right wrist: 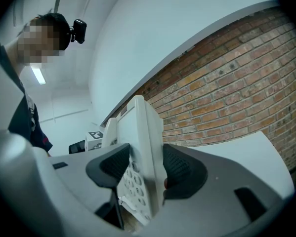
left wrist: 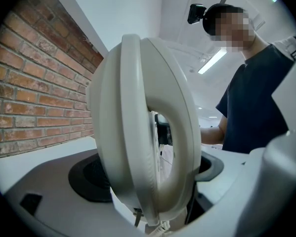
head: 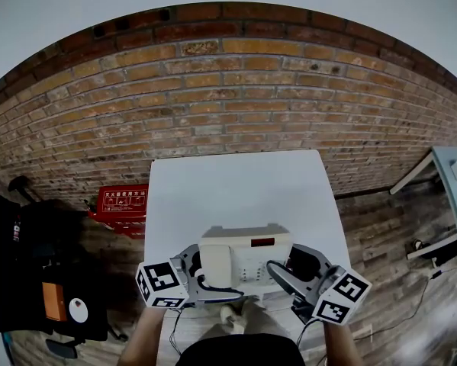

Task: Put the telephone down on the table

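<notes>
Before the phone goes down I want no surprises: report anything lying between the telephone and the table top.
Nothing visible. The left gripper and right gripper clamp the telephone over the table, whose white top shows bare; directly beneath the phone is hidden.

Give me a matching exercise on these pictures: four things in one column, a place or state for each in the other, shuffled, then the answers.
Things
1. left gripper
2. right gripper
3. red box
4. table

Places and states
A. on the floor by the brick wall
B. shut on the keypad side of the telephone
C. white, in front of the brick wall
D. shut on the handset side of the telephone

Pairs: 1-D, 2-B, 3-A, 4-C
</notes>
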The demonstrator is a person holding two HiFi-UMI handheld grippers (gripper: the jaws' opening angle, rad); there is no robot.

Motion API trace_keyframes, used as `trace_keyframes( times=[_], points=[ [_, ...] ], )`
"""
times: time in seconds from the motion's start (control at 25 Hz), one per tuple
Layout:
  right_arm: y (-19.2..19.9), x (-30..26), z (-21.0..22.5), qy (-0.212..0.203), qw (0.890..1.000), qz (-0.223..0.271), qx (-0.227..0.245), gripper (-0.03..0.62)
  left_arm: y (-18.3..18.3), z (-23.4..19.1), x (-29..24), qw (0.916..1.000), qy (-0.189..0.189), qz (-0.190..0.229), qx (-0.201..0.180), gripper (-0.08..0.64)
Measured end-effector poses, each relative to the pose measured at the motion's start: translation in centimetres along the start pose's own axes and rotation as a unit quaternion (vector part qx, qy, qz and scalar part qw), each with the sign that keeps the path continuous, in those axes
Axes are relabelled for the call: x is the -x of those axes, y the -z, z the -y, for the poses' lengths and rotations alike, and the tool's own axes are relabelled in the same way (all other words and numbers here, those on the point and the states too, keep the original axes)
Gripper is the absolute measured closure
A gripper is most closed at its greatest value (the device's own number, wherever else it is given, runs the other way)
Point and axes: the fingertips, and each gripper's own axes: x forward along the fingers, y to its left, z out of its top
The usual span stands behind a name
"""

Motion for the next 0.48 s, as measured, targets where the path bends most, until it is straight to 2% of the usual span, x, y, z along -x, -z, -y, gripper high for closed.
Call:
trace_keyframes(
  times=[0.48],
  points=[
    [-0.4,-0.9,2.7,-0.018,1.000,-0.003,-0.002,0.376,-0.2,-2.4,-1.3,0.9998,-0.020,-0.005,0.004,0.098]
  ],
)
